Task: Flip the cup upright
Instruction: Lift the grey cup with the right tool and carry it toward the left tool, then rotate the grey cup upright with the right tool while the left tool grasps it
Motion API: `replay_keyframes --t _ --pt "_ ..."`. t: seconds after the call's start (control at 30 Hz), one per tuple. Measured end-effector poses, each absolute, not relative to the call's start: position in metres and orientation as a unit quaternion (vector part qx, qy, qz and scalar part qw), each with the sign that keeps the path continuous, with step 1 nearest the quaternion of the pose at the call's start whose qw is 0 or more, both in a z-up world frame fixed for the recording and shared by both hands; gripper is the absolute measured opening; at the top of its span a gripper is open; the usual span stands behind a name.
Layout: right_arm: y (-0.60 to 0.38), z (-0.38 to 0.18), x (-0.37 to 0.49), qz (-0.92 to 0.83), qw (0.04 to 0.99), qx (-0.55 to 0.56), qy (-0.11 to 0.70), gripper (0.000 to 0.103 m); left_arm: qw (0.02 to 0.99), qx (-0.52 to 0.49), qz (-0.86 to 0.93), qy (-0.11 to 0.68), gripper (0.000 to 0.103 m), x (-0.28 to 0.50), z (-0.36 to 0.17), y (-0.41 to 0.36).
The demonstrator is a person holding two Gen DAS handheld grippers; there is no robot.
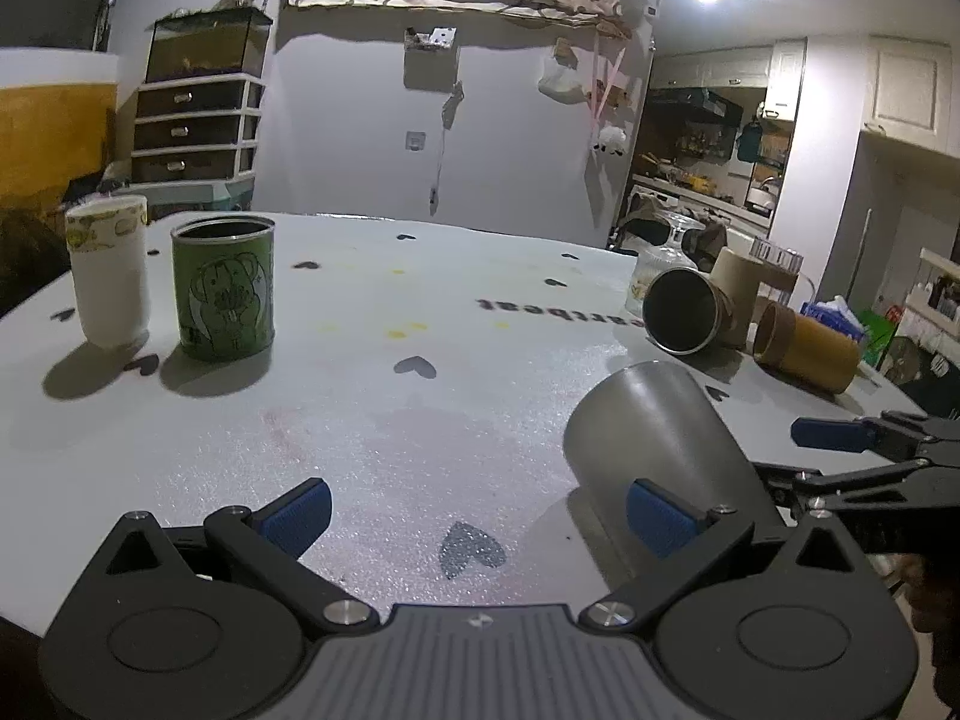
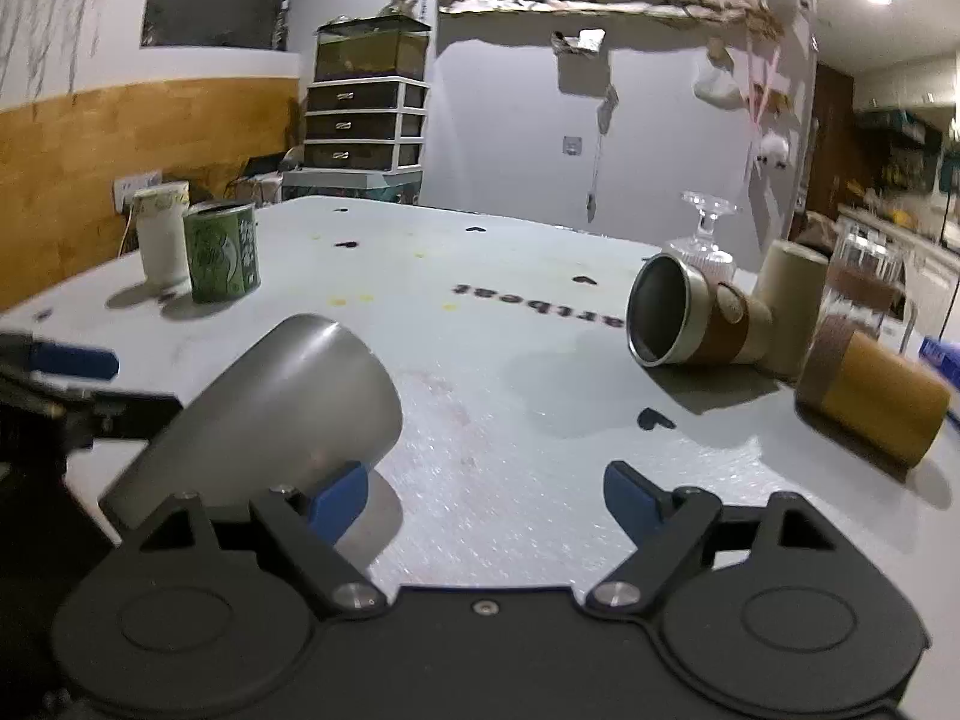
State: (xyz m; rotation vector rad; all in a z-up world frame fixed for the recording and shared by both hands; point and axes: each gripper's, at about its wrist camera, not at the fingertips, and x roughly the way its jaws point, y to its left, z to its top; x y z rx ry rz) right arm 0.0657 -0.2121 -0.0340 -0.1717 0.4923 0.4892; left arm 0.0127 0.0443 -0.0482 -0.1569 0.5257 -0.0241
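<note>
A plain steel cup (image 1: 654, 438) leans tilted, base up and away, between my two grippers; in the right wrist view it (image 2: 282, 414) rises at the left. My left gripper (image 1: 480, 516) is open, its right fingertip (image 1: 660, 516) against the cup's side. My right gripper (image 2: 486, 498) is open, its left fingertip (image 2: 339, 501) touching the cup's lower side. Neither is closed on it. The cup's mouth is hidden behind the fingers.
An upright green tin (image 1: 225, 294) and white cup (image 1: 111, 267) stand far left. At the right lie a steel mug on its side (image 2: 690, 318), a beige tube (image 2: 786, 312), a brown tube (image 2: 876, 396) and glassware (image 2: 708, 234). Table edge (image 1: 24, 306) curves left.
</note>
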Motion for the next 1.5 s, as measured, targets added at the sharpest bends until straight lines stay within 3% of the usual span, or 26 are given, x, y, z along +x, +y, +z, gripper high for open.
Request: replay_keyframes --t 0.17,0.3,0.5,0.67,0.87,1.1,1.33,1.5 --pt "-0.222 -0.027 0.065 0.242 0.934 -0.010 0.262 0.085 0.962 -0.084 -0.015 0.260 0.103 0.011 -0.049 0.045" --pt "-0.241 -0.031 0.064 0.268 0.896 0.136 0.326 0.071 0.961 -0.091 -0.009 0.260 0.103 0.012 -0.049 0.049" --pt "-0.246 -0.044 0.063 0.331 0.825 0.264 0.374 0.071 0.959 -0.096 -0.024 0.265 0.103 0.013 -0.051 0.048" --pt "-0.223 -0.050 0.059 0.346 0.812 0.250 0.397 0.063 0.958 -0.107 -0.031 0.264 0.103 0.013 -0.051 0.052" --pt "-0.221 -0.054 0.059 0.347 0.813 0.255 0.393 0.063 0.941 -0.176 -0.067 0.282 0.101 0.027 -0.035 0.067" --pt "-0.220 -0.052 0.059 0.350 0.819 0.244 0.384 0.063 0.871 -0.289 -0.131 0.375 0.081 0.076 -0.034 0.060" --pt "-0.221 -0.053 0.057 0.354 0.822 0.236 0.378 0.062 0.846 -0.318 -0.139 0.405 0.076 0.103 -0.054 0.043" --pt "-0.214 -0.046 0.049 0.363 0.843 0.181 0.352 0.062 0.848 -0.337 -0.149 0.381 0.074 0.096 -0.052 0.054"
